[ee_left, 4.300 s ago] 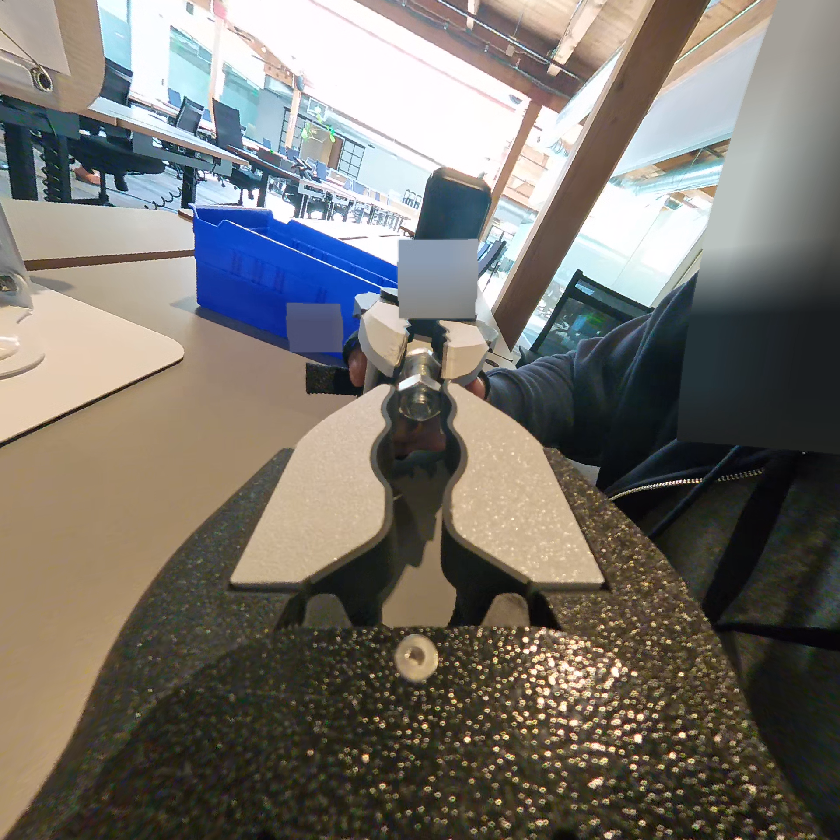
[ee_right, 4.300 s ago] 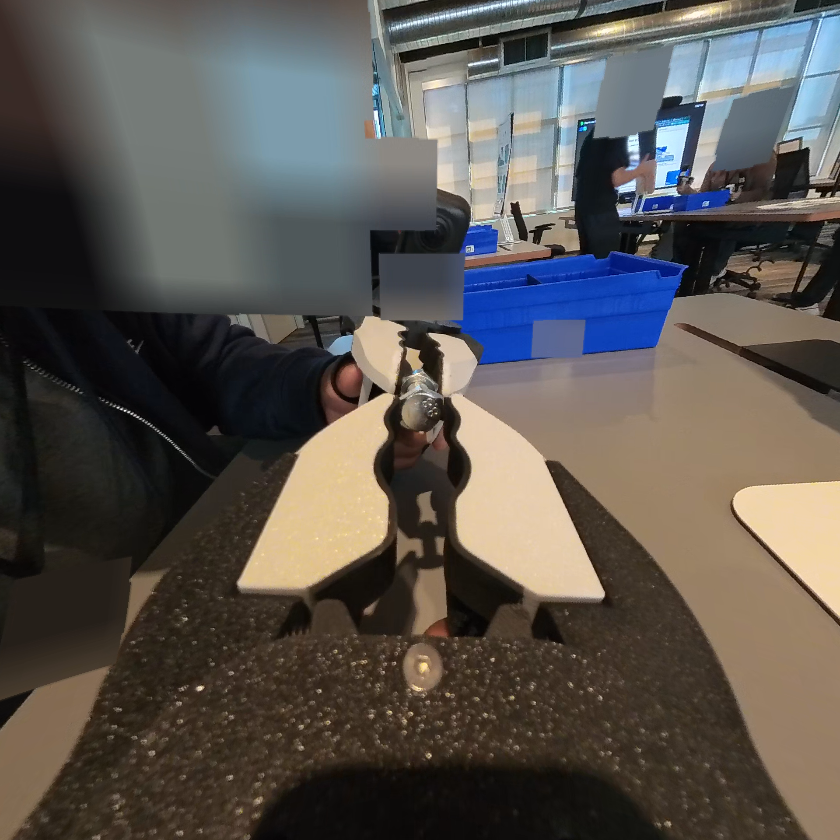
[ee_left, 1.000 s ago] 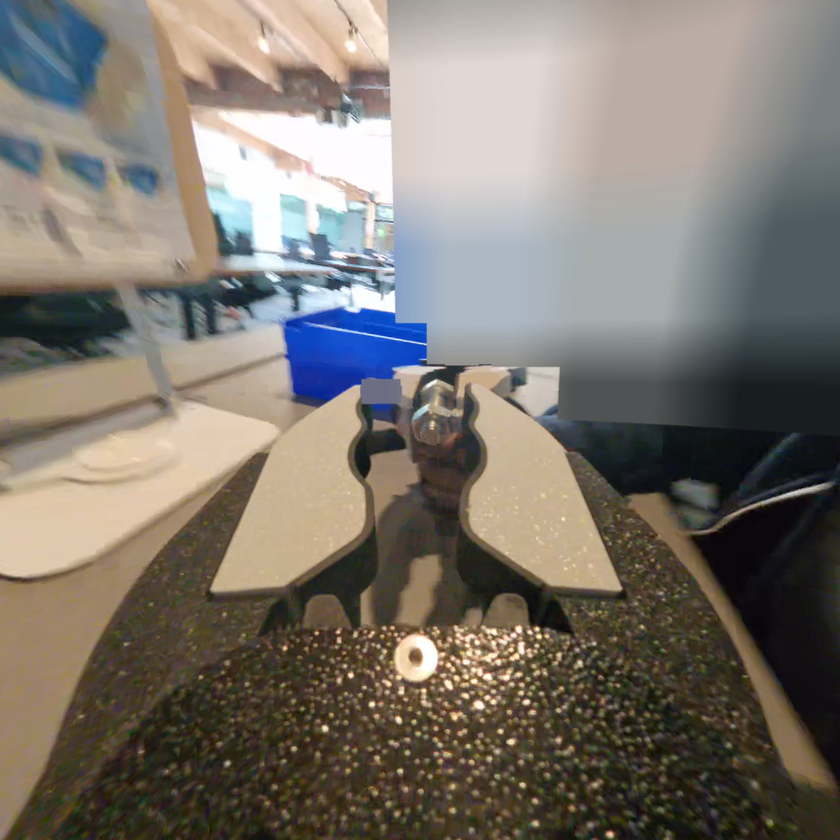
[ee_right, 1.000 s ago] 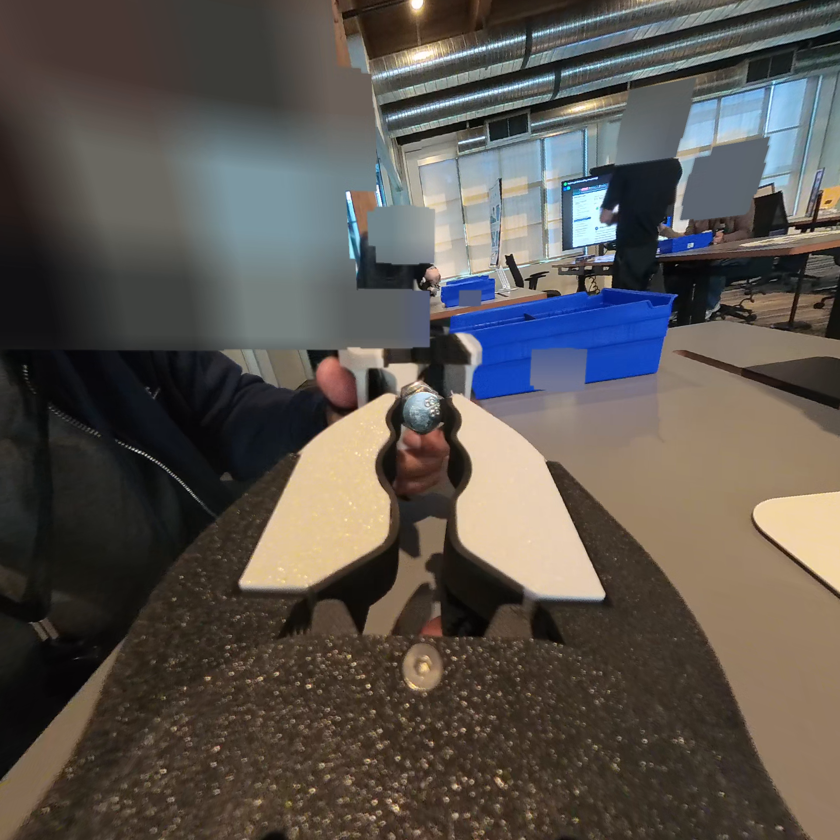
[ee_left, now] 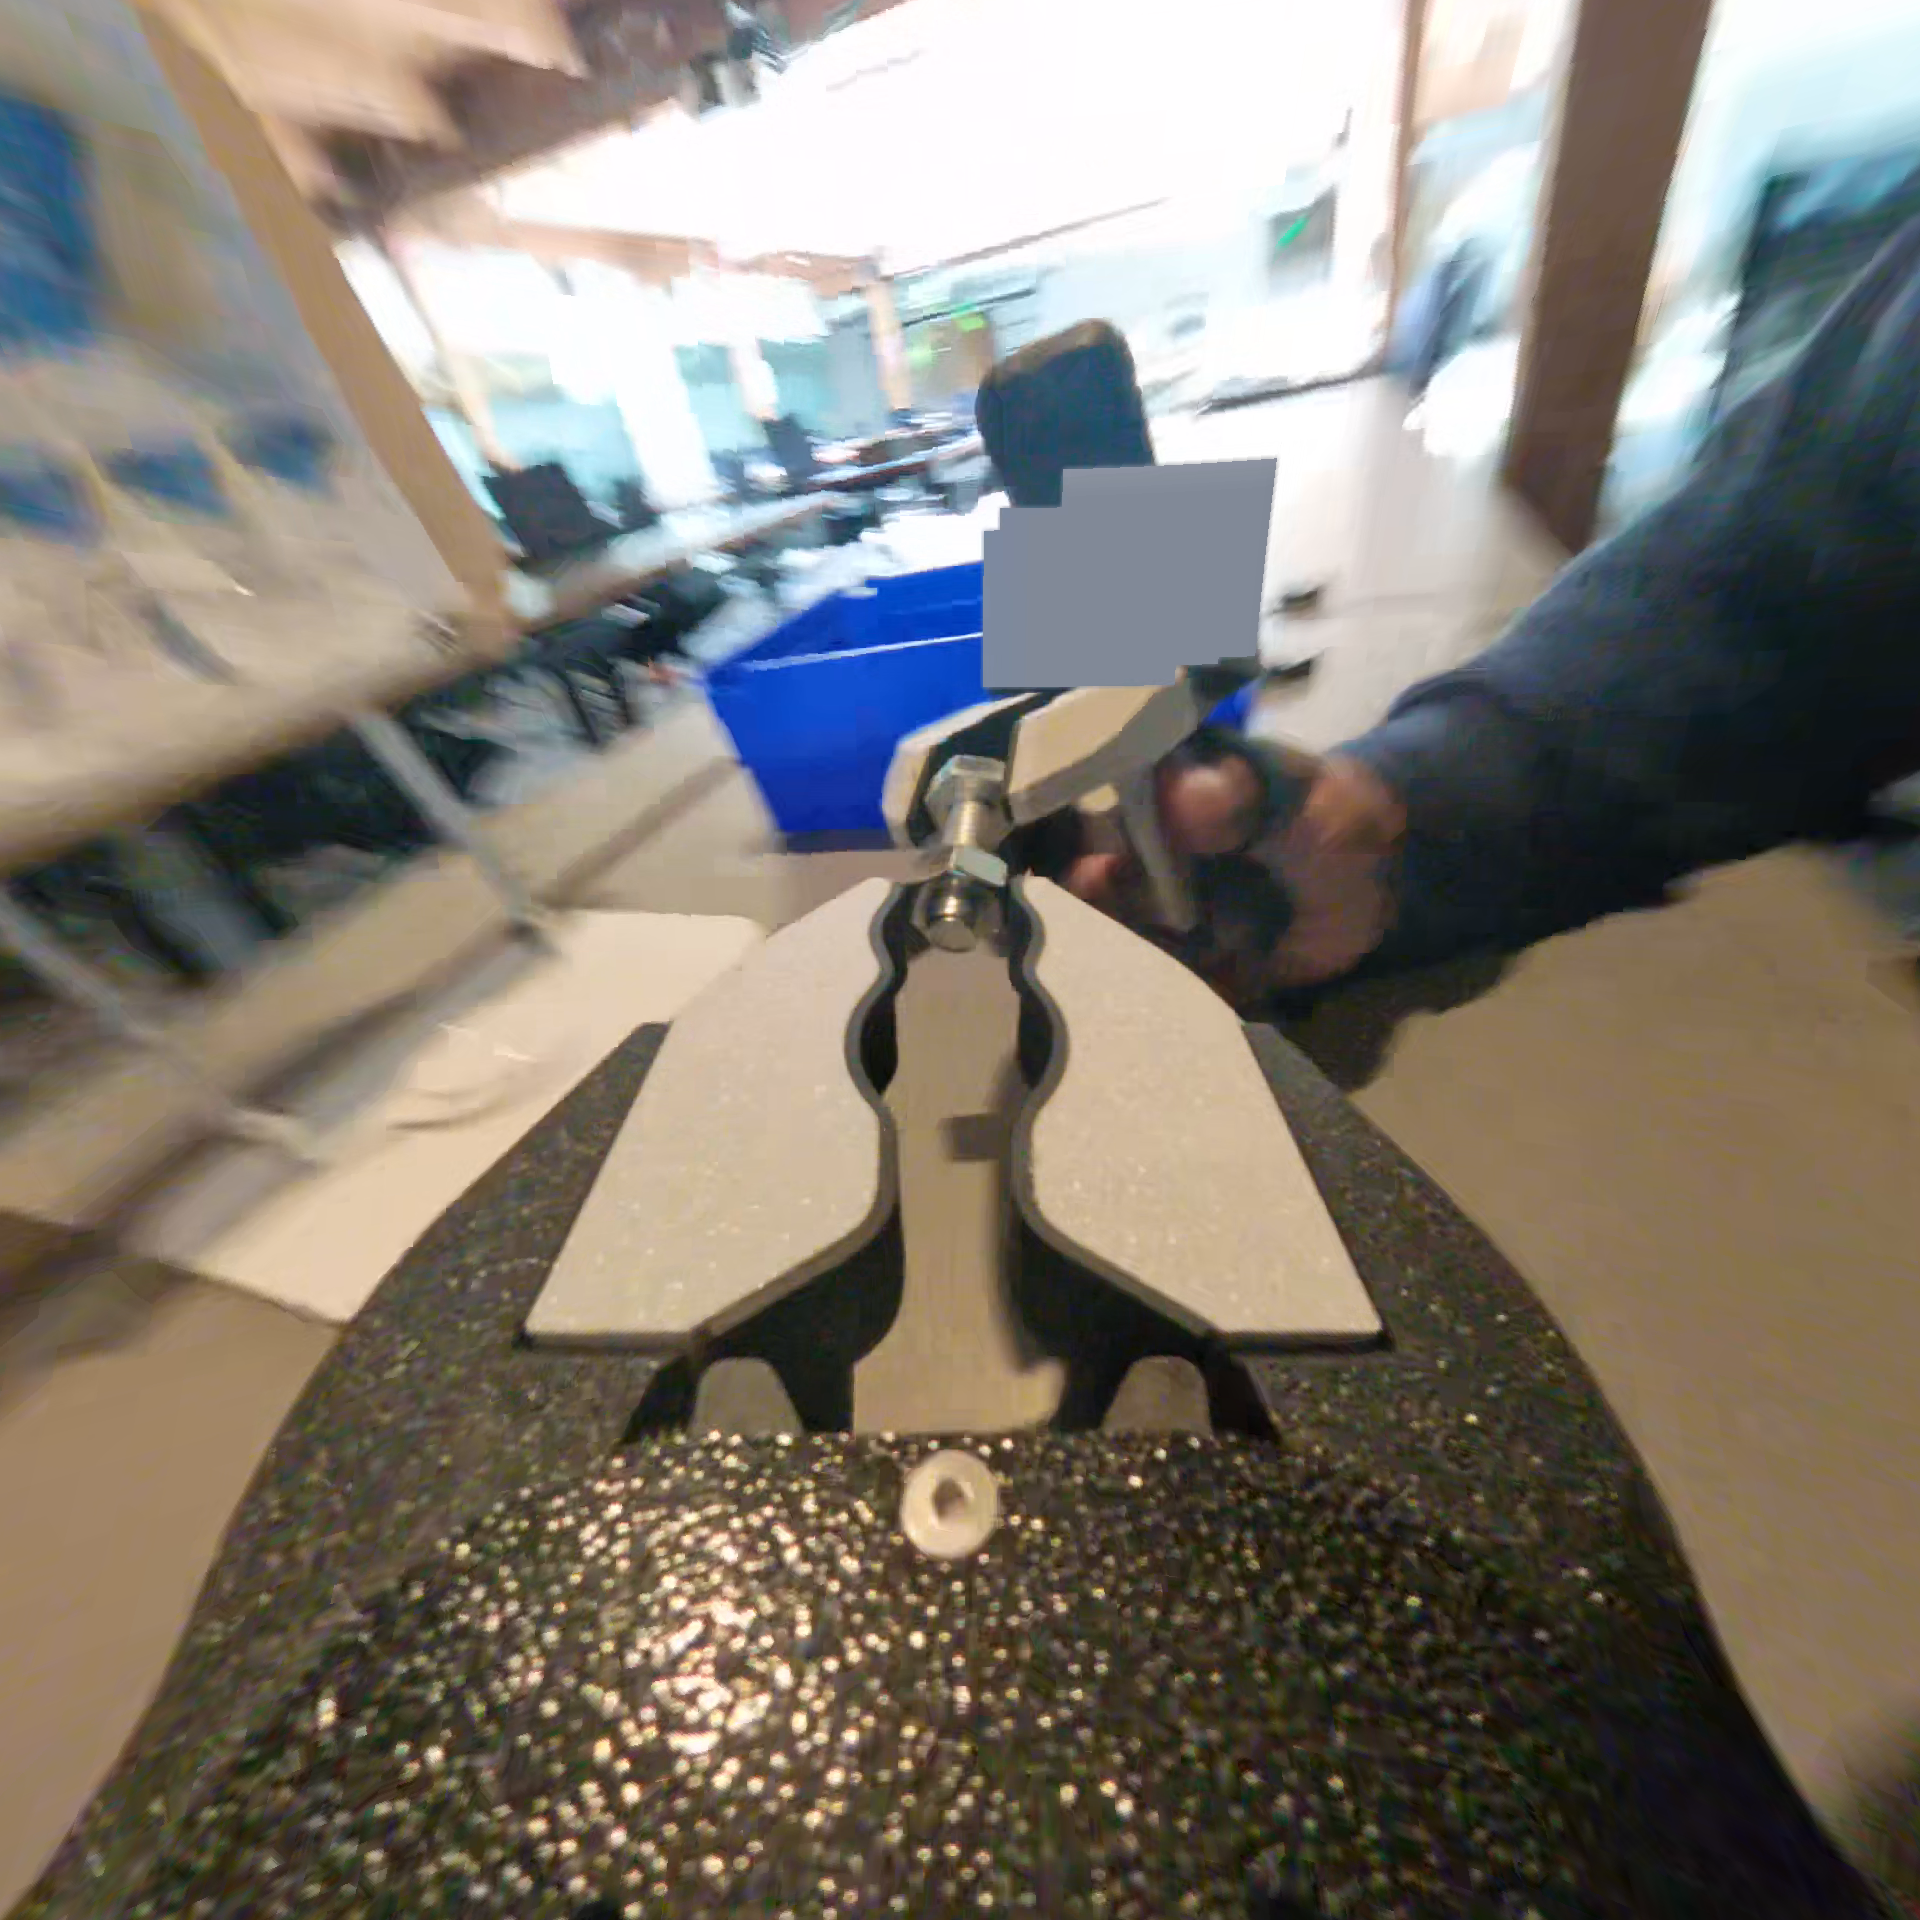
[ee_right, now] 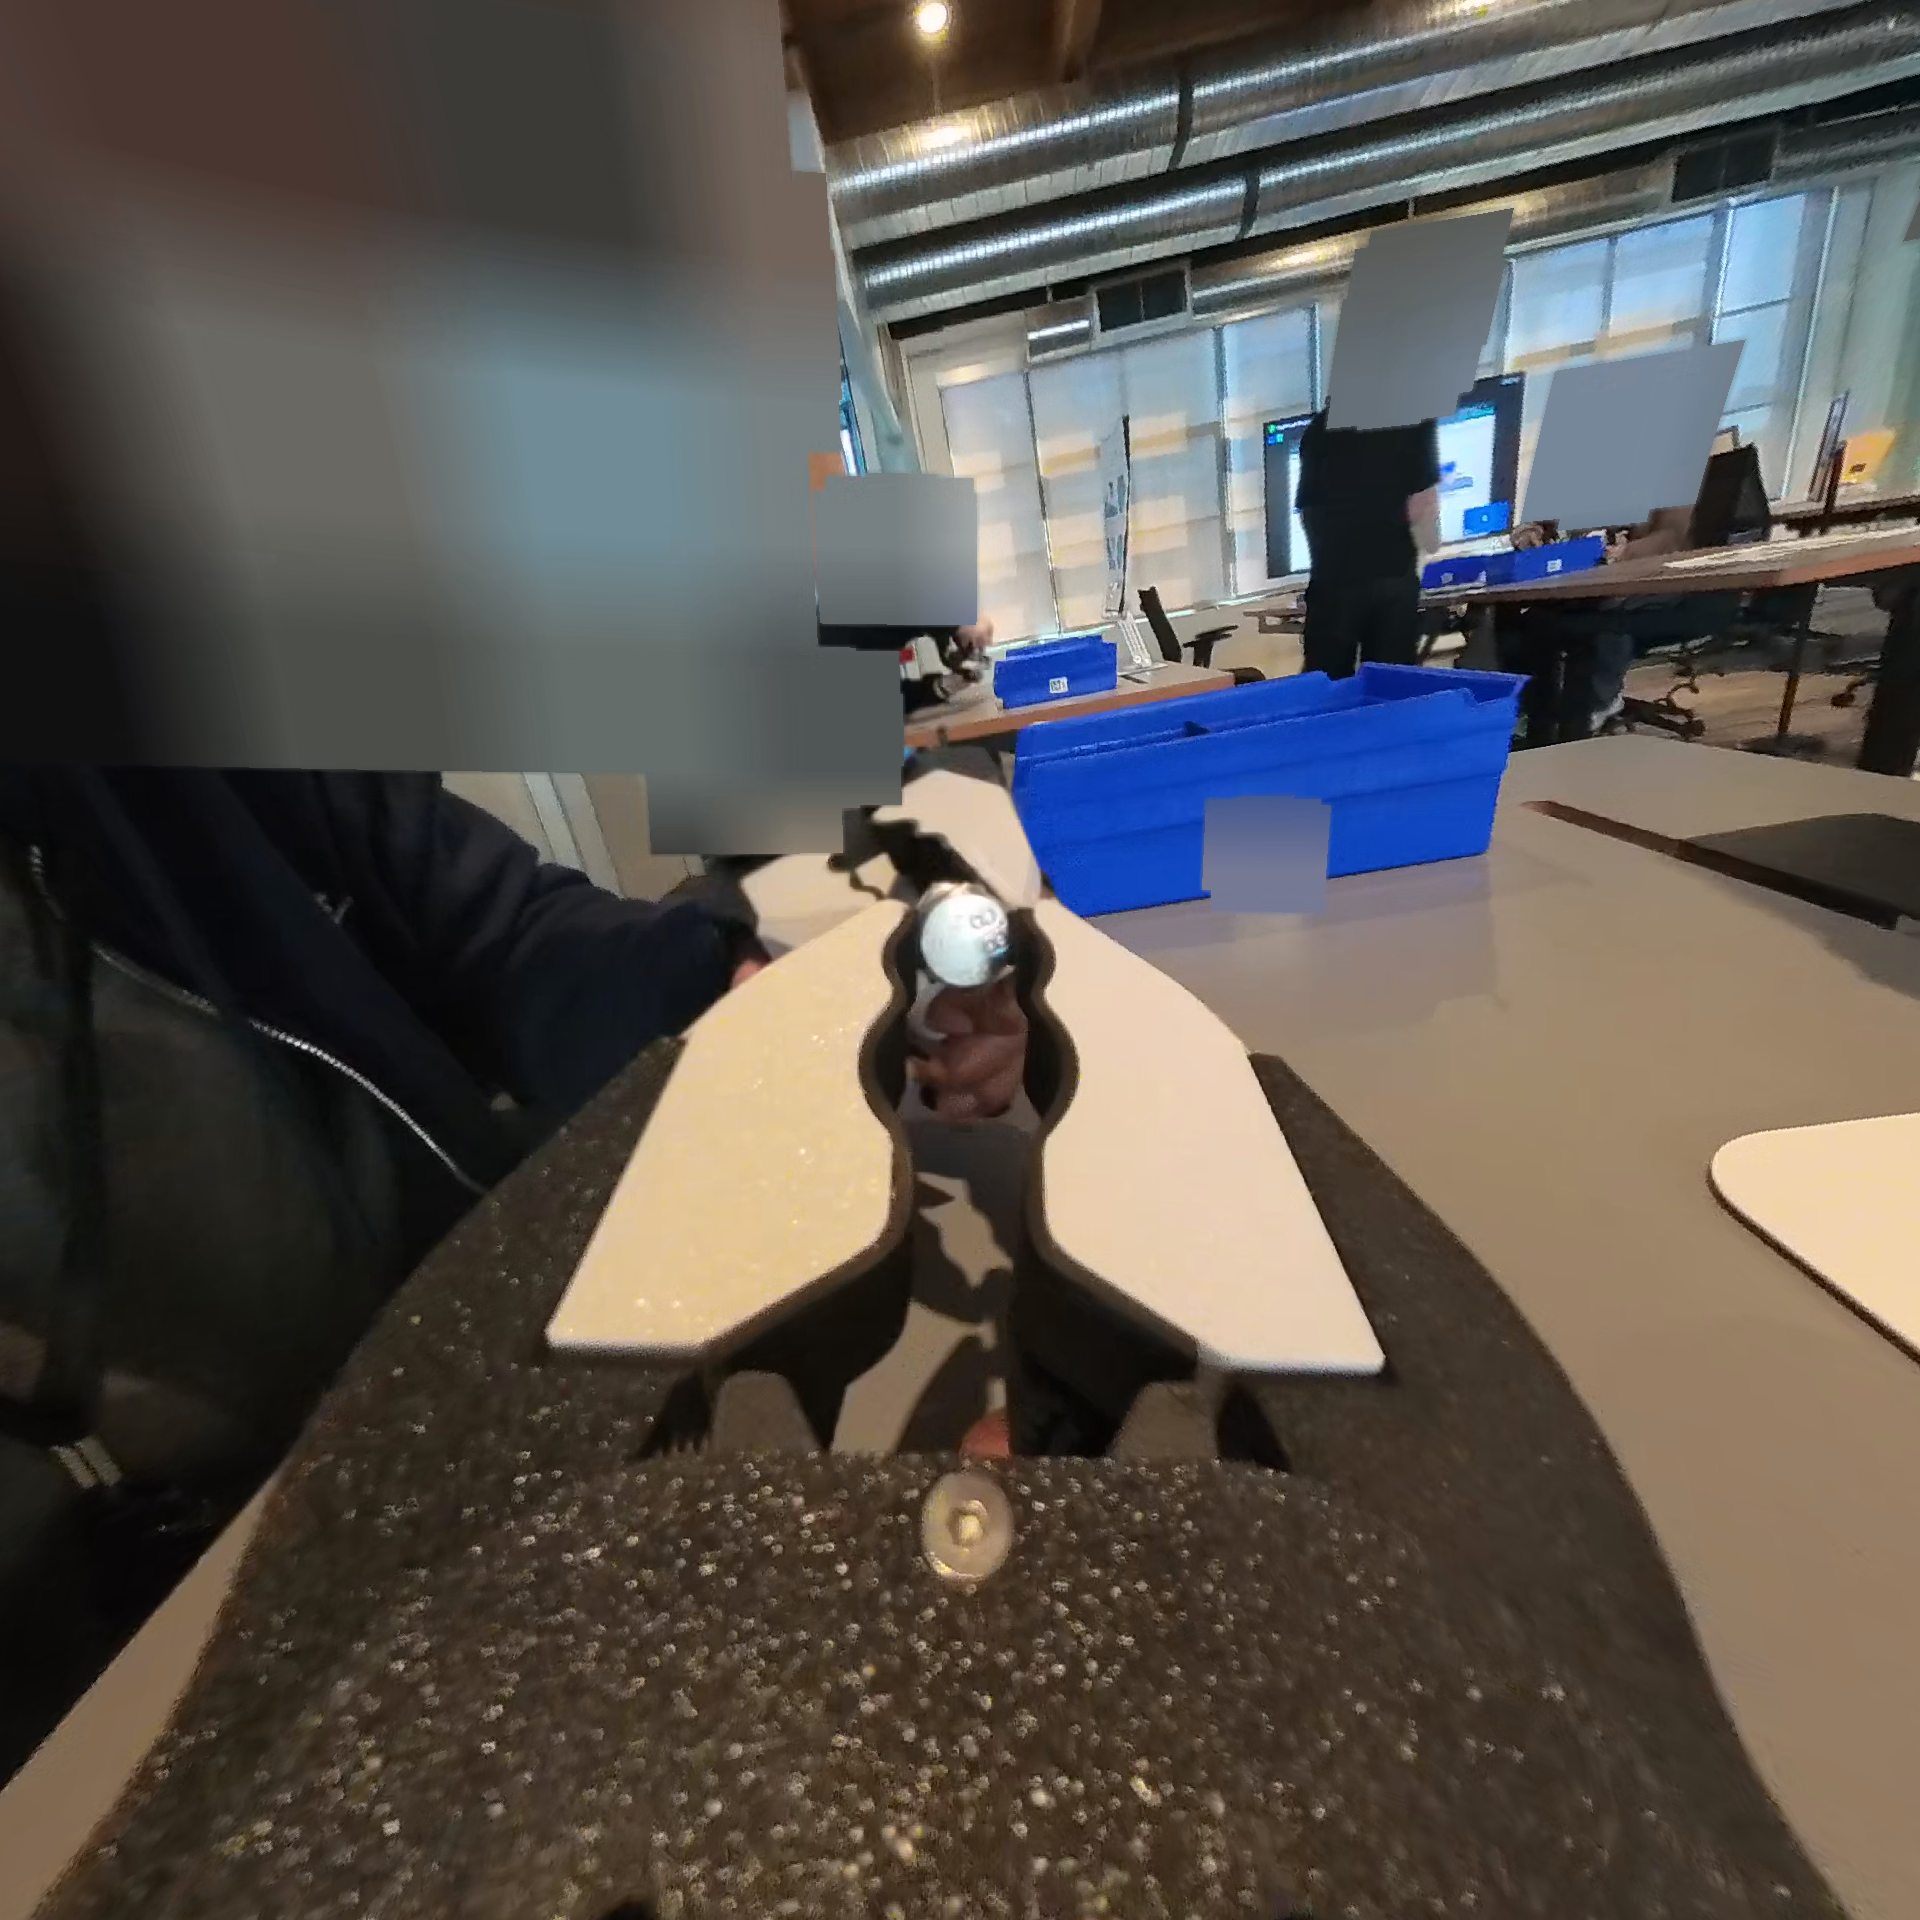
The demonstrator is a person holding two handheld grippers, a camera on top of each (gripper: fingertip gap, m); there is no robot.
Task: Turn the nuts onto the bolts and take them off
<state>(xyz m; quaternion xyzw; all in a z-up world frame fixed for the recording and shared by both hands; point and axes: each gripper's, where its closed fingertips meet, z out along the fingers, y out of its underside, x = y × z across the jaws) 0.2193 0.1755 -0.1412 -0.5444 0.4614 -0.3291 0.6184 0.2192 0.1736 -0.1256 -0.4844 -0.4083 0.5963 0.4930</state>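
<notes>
From my left wrist camera, my left gripper [ee_left: 958, 914] has its two grey textured fingers drawn close at the tips around the threaded end of a silvery steel bolt [ee_left: 958, 883]; a silver hexagonal nut [ee_left: 971, 860] sits on the thread just beyond my fingertips. Whether the tips actually pinch the nut I cannot tell, since the view is smeared. Farther off, my right gripper [ee_left: 971, 774] grasps the bolt's far end, with a hand [ee_left: 1288, 831] in a dark blue sleeve [ee_left: 1662, 665] behind it.

From the right wrist camera, my right gripper [ee_right: 961, 940] is clenched on the same bolt's rounded head [ee_right: 964, 938], which faces the lens. The left gripper shows beyond it, tilted. All of this is above the grey tabletop [ee_right: 1507, 1039], where a blue plastic bin [ee_right: 1268, 774] stands behind and a white rounded mat [ee_right: 1829, 1216] lies to the right.
</notes>
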